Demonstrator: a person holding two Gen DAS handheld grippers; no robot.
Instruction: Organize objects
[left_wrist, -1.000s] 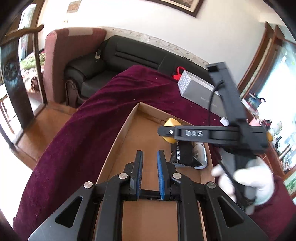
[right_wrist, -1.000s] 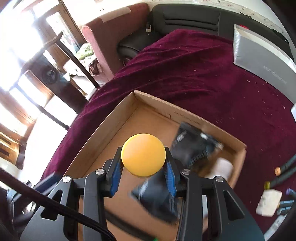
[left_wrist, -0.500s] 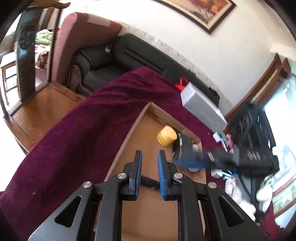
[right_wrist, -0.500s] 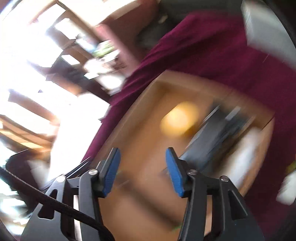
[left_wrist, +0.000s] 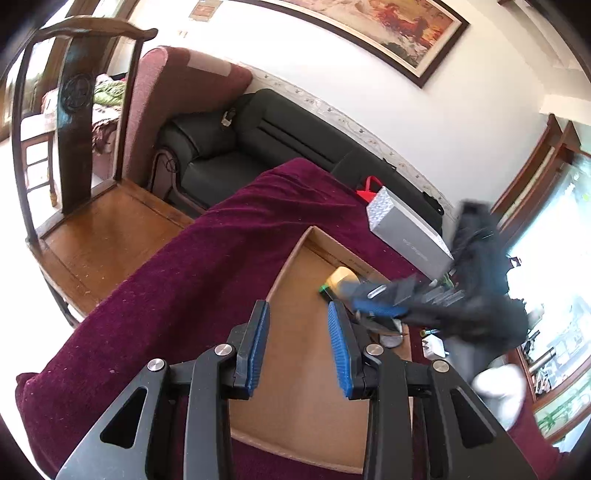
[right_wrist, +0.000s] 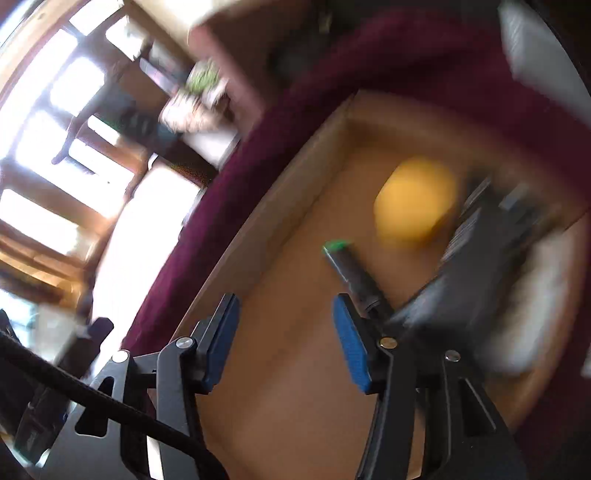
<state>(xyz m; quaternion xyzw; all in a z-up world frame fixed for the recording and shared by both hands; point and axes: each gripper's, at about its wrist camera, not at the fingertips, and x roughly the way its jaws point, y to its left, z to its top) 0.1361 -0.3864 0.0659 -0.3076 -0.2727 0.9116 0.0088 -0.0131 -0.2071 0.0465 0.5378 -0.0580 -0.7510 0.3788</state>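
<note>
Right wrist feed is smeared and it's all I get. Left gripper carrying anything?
Observer: No. In the left wrist view the left gripper hangs over the cardboard box. Its jaws have just been opening and nothing is between them.
Operator: Where does my right gripper sit from outside?
Observer: The right gripper shows blurred over the box's far end, close to the yellow object. Its jaws have just been opening too, with nothing between them.
Operator: Grey smear at my top right?
Observer: A grey carton lying on the maroon cloth, outside the box by its far corner.
</note>
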